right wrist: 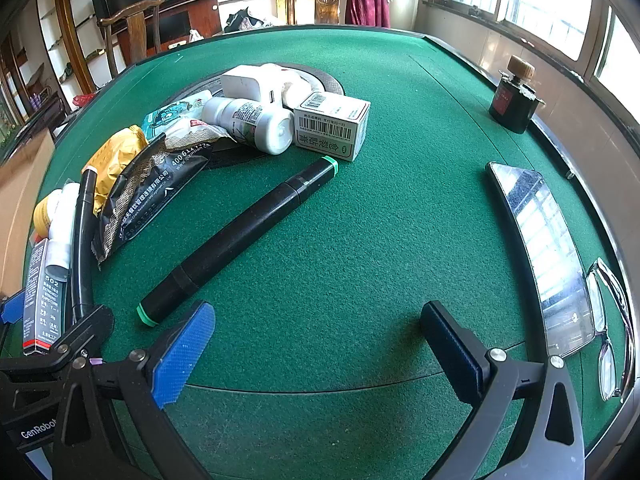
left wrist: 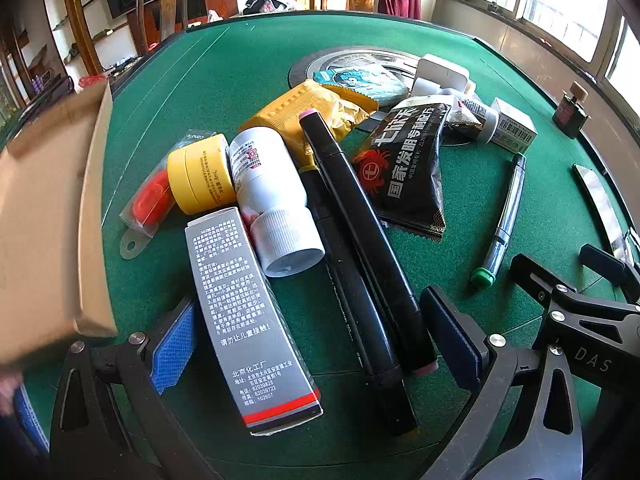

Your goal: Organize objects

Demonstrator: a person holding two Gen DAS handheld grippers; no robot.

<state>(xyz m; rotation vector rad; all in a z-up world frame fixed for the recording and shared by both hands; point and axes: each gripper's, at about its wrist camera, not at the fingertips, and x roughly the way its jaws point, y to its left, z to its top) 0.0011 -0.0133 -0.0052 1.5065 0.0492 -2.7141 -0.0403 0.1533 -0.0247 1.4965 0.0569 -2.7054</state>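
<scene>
Left tongs (left wrist: 312, 344): spread wide, holding nothing. They straddle the near end of the clutter at lower centre of the left wrist view, so that the grey glue box (left wrist: 252, 320) and the two black markers (left wrist: 360, 248) lie between the blue pad and the dark pad. Judgement: positioned to choose one of these as the next pick; which one cannot be told.

Right tongs (right wrist: 316, 344): equally wide and empty, over bare felt at the bottom of the right wrist view. The green-capped marker (right wrist: 236, 240) lies alone, just beyond and left of the blue pad, apart from the pile. Judgement: the easiest single item to take cleanly.

Cardboard box (left wrist: 48, 216): open, at the left edge of the left wrist view, beside the pile on the green counter (right wrist: 360, 240). Judgement: the likely receptacle, set within short reach.

Remaining items, including white bottle (left wrist: 268, 196), yellow jar (left wrist: 200, 178) and black sachet (left wrist: 408, 168), overlap in a heap at centre frame. Sorting appears barely begun.
</scene>
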